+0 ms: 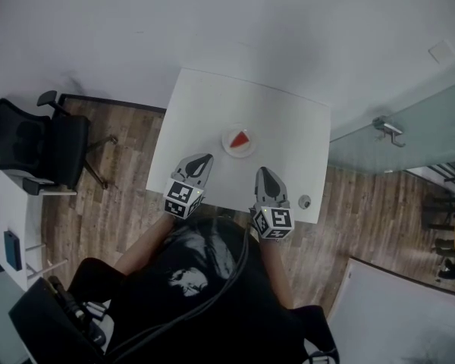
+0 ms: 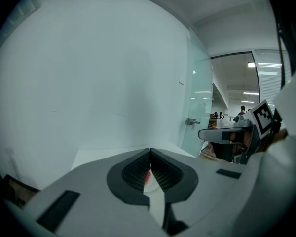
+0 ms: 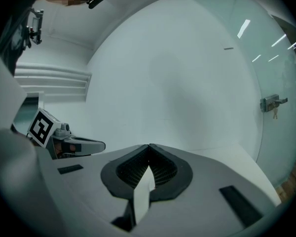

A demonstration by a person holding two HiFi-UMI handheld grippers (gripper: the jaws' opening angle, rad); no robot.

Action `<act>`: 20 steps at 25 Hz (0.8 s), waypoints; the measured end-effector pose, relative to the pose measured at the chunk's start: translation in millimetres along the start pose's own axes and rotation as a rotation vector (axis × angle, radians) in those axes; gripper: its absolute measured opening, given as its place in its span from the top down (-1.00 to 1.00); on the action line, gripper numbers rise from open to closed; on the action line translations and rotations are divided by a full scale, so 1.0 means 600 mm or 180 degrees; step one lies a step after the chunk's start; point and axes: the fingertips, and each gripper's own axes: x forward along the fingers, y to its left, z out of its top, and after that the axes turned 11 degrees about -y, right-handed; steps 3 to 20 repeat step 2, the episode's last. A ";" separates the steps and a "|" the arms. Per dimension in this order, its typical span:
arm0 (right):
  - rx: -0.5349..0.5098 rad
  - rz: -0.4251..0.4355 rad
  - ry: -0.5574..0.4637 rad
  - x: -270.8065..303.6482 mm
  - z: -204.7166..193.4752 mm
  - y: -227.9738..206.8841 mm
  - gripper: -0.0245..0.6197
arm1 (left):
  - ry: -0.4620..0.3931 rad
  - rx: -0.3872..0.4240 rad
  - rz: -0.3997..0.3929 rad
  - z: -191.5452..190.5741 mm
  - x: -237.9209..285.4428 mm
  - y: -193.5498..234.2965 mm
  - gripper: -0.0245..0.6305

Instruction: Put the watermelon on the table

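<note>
Both hand-held grippers hovering shut at the near edge of the bench, watermelon sitting on its plate.

In the head view the watermelon (image 1: 243, 139) slice is lying on a small white plate (image 1: 228, 141) near the middle of the white bench (image 1: 212, 105). It is lying ahead of and between the 2 grippers, touching neither. The left hand-held gripper (image 1: 205, 158) is pointing toward the plate from the near left, with its jaws pressed together and nothing between them. Its own view is showing a red bit of the watermelon through the gap below the closed tips. The right hand-held gripper (image 1: 262, 171) is sitting just beside it, jaws also together, empty. A small round object (image 1: 304, 201) is lying near the bench's near right corner. A black office chair (image 1: 38, 146) is standing on the wood floor (image 1: 114, 203) well off to the left.
</note>
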 end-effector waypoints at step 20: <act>-0.0001 0.0018 0.0000 0.002 0.000 -0.002 0.90 | 0.0008 0.0001 -0.0035 -0.001 0.005 -0.003 0.91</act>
